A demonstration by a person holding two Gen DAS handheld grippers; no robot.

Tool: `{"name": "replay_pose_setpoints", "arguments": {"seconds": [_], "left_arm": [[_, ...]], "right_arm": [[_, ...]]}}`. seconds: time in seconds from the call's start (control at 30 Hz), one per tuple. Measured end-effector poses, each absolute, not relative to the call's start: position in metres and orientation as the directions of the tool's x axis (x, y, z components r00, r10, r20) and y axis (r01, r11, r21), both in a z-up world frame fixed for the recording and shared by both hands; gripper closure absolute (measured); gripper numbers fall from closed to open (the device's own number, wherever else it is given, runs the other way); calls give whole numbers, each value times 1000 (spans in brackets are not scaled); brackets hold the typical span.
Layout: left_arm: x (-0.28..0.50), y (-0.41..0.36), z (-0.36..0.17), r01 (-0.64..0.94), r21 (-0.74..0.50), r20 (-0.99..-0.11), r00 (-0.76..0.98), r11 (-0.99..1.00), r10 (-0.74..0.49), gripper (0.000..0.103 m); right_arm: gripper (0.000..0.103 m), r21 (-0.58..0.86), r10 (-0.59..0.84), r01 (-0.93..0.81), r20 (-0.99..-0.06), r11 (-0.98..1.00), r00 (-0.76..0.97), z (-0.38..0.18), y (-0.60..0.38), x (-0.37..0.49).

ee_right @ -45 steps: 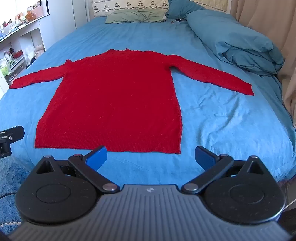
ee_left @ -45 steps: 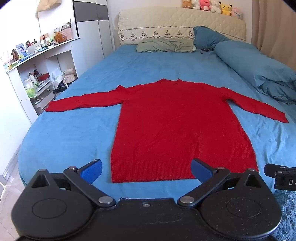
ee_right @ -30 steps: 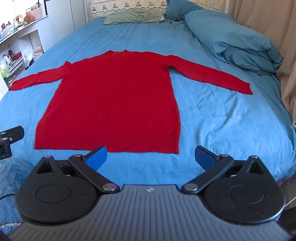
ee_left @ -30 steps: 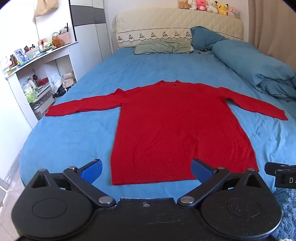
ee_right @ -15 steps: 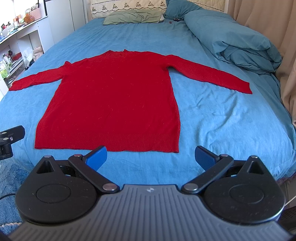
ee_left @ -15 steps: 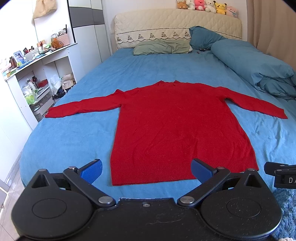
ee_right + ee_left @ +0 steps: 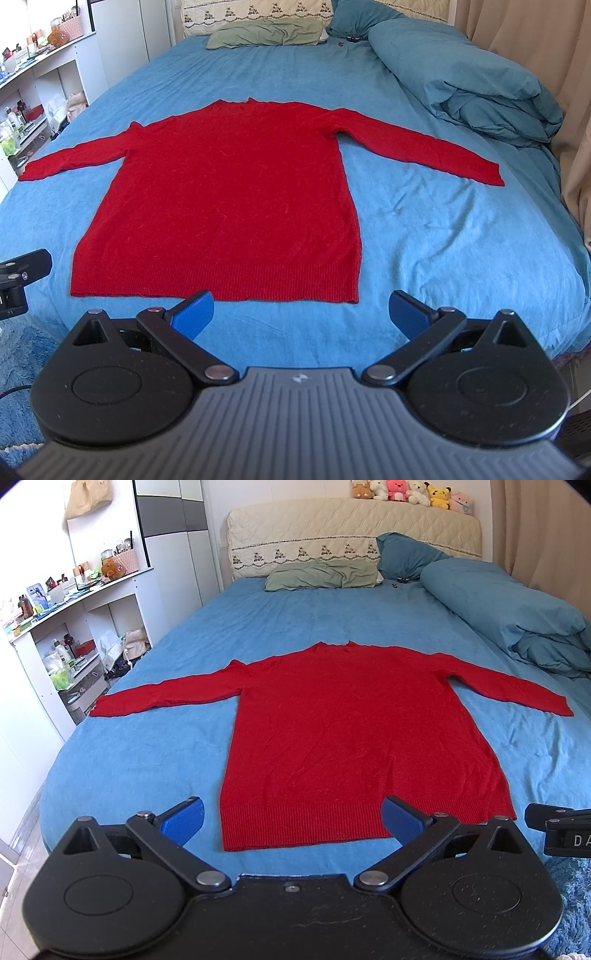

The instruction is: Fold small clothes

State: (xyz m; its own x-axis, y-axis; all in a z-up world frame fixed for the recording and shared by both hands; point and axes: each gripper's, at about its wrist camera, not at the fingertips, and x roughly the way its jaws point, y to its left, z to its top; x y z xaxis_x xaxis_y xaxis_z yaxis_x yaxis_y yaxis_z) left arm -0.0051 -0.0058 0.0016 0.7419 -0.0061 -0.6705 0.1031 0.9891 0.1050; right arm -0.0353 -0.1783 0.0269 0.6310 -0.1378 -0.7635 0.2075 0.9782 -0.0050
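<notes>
Left wrist: red sweater (image 7: 354,738) flat, sleeves out; both claws released, w/ nothing gripped.

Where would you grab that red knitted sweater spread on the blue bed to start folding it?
Probably at a cuff. The red knitted sweater lies flat with both sleeves outstretched, so each sleeve end is a free edge. The open right gripper could pinch the right cuff from the bed's side edge and carry it across the body.

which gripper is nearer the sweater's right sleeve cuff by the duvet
Right. The right gripper sits off the red sweater's hem corner on the same side as that cuff; the left gripper is over the opposite half of the hem.
</notes>
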Motion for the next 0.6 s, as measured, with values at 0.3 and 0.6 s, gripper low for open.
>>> {"name": "replay_pose_setpoints", "arguments": {"seconds": [0.3,0.6], "left_arm": [[-6,-5,1,102,103,-668,744,989,-8,0],[-6,-5,1,100,102,-666,745,990,-7,0]], "right_arm": [[0,-3,-135,206,-766,979,628,25,-173,-34],[0,-7,-137,204,-765,979,629,25,-173,-32]]}}
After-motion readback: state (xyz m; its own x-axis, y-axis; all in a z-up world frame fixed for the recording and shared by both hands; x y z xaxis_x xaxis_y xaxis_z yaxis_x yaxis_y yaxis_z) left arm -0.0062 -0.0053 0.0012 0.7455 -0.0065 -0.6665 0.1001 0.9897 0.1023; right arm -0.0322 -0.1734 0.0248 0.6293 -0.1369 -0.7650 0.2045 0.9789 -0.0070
